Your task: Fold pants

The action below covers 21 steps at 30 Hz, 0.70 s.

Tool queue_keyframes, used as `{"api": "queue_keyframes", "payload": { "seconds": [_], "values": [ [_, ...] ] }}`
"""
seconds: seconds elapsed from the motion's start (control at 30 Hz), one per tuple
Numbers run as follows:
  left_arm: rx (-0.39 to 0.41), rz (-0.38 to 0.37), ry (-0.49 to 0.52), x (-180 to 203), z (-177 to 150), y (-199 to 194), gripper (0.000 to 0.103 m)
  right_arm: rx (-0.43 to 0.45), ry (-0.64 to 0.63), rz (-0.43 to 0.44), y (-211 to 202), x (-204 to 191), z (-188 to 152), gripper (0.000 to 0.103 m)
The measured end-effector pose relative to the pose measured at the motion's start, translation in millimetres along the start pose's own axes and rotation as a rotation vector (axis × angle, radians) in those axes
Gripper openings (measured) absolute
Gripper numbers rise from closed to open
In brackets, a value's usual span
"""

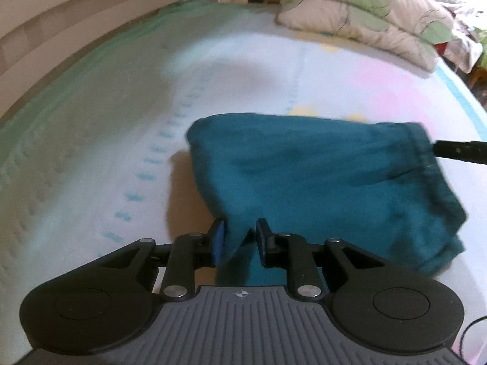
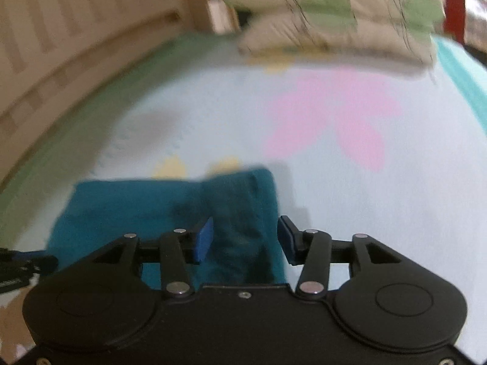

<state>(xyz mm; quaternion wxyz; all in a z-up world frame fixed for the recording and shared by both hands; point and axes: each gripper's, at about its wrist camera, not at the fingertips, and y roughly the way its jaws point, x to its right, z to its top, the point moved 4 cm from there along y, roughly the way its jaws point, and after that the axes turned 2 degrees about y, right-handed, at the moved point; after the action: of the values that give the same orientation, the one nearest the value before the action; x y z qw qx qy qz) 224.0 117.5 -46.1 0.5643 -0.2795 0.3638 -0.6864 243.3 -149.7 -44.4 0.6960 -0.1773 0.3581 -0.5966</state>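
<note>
Surroundings, near to far. Directly ahead of both tools: teal pants (image 1: 319,182), bunched into a folded bundle on the bed sheet (image 1: 91,158). Sheet is pale with a dotted teal line running forward on the left of the left tool, a pink flower print (image 2: 331,121) ahead and right of the right tool, and small yellow patches just past the pants. Beyond the pants the sheet lies bare up to a stack of folded cream quilts with green leaf print (image 1: 365,21) at the far end of the bed, ahead and to the right. A slatted wooden bed rail (image 1: 61,30) curves along the far left. Both views are motion-blurred, the right wrist view heavily.

Left tool (image 1: 240,237): jaws part-way closed, blue pads (image 1: 219,238) on either side of a pinched fold of the pants at the bundle's near left corner; cloth runs down between the pads. Grasping the pants.

Right tool (image 2: 245,238): jaws wider apart, with a dark ridge of the pants' hemmed edge lying between the pads (image 2: 204,238). The blur hides whether the pads press on the cloth; cannot tell if it is gripping. From the left wrist view, the right tool's black finger reaches the hemmed right edge of the bundle.
</note>
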Motion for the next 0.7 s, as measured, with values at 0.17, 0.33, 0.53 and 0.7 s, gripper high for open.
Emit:
{"api": "queue_keyframes", "payload": {
  "seconds": [0.17, 0.33, 0.53, 0.7],
  "values": [
    [-0.031, -0.008, 0.043, 13, -15, 1, 0.022, -0.106, -0.089, 0.045, 4, -23, -30, 0.054],
    [-0.094, -0.008, 0.08, 15, -37, 5, 0.022, -0.232, -0.123, 0.024, 17, -19, -77, 0.048],
    [-0.066, 0.048, -0.064, -21, -42, -2, 0.022, -0.238, -0.11, 0.049, 8, -12, -73, 0.048],
    [-0.097, 0.057, -0.25, -55, -46, -5, 0.022, -0.201, -0.104, 0.059, -5, -14, -69, 0.048]
  ]
}}
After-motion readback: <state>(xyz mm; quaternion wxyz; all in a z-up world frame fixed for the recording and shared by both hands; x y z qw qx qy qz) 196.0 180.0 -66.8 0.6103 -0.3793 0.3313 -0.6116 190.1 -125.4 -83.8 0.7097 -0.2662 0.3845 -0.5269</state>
